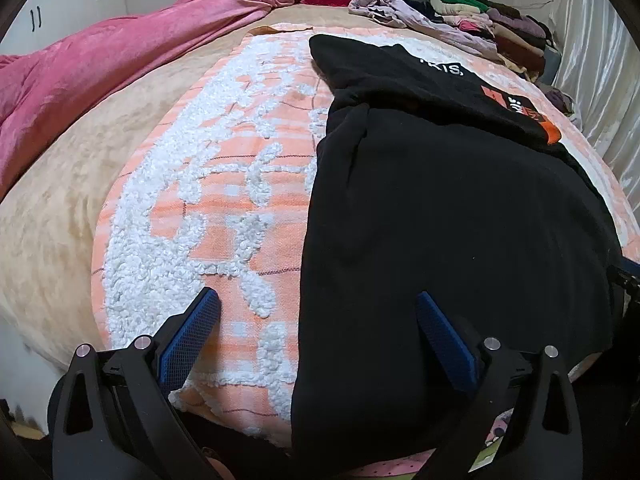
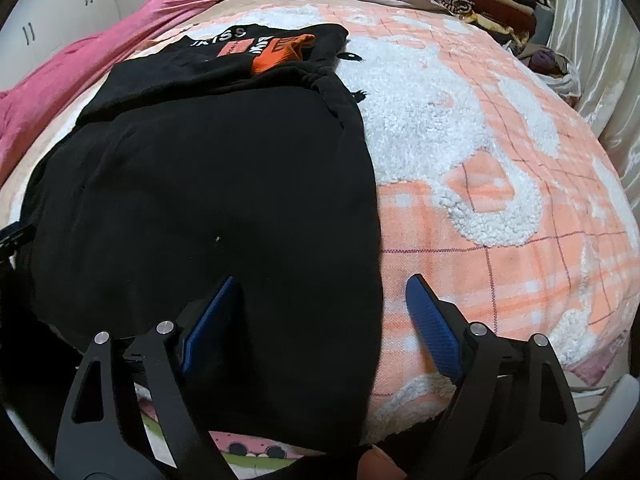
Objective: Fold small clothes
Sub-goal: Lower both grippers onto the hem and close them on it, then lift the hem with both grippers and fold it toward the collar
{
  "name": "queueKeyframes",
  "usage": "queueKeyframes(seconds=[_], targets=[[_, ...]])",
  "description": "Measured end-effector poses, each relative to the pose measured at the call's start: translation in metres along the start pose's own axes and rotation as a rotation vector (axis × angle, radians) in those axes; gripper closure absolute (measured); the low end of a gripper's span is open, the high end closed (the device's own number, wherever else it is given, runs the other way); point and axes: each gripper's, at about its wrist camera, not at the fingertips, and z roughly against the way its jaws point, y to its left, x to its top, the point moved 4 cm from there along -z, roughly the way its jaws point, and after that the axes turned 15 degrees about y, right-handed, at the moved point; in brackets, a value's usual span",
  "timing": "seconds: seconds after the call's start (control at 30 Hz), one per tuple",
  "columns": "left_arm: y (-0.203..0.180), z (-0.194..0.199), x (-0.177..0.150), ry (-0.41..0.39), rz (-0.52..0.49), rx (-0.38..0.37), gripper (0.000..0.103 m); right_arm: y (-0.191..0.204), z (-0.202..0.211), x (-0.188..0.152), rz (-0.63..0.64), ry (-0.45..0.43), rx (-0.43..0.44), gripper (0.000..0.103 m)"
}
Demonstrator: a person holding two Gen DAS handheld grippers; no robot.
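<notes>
I see a black garment lying flat on an orange and white blanket on the bed. In the left wrist view it fills the side from 1 to 5 o'clock. In the right wrist view it fills the side from 7 to 11 o'clock. Its far end is folded over and shows white letters and an orange patch.

My left gripper hangs over the near left edge of the garment. Its 2 blue fingers are spread wide and hold nothing. 1 finger is over the blanket and the other is over the black cloth.

My right gripper hangs over the near right edge of the garment. Its fingers are spread apart too and grip nothing. The left 1 is over the black cloth and the right 1 is over the blanket.

A pink cover is bunched at 10 o'clock in the left wrist view. A pile of other clothes sits at 1 o'clock, well apart from the garment. A shiny white curtain hangs at 2 o'clock in the right wrist view.
</notes>
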Motion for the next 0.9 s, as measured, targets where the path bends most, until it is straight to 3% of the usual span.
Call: queueKeyframes(seconds=[0.07,0.13,0.27,0.33,0.4,0.47,0.57,0.7,0.9], targets=[[0.000,0.001,0.000,-0.003,0.002,-0.003,0.008,0.000,0.000,0.000,0.002,-0.001,0.009,0.029],[-0.002,0.002,0.000,-0.004,-0.003,-0.016,0.017,0.002,0.001,-0.001,0.014,0.001,0.022,0.035],[-0.005,0.004,0.000,-0.008,-0.011,-0.024,0.024,0.007,0.005,-0.003,0.036,-0.004,0.028,0.054],[-0.006,0.005,-0.001,-0.008,-0.016,-0.034,0.029,0.009,0.007,-0.003,0.047,-0.007,0.028,0.067],[-0.007,0.006,-0.001,-0.010,-0.021,-0.042,0.039,0.011,0.009,-0.002,0.058,-0.013,0.027,0.092],[-0.010,0.007,-0.001,-0.012,-0.030,-0.063,0.062,0.011,0.014,-0.003,0.067,-0.026,0.028,0.094],[-0.014,0.011,-0.002,-0.021,-0.047,-0.052,0.075,0.006,0.017,-0.006,0.064,-0.028,0.059,0.095],[-0.013,0.010,-0.005,-0.010,-0.049,-0.071,0.076,-0.003,0.011,-0.011,0.042,-0.001,0.099,0.089],[-0.008,0.003,-0.008,0.012,-0.029,-0.107,0.062,-0.012,0.008,-0.018,0.010,0.013,0.144,0.081]])
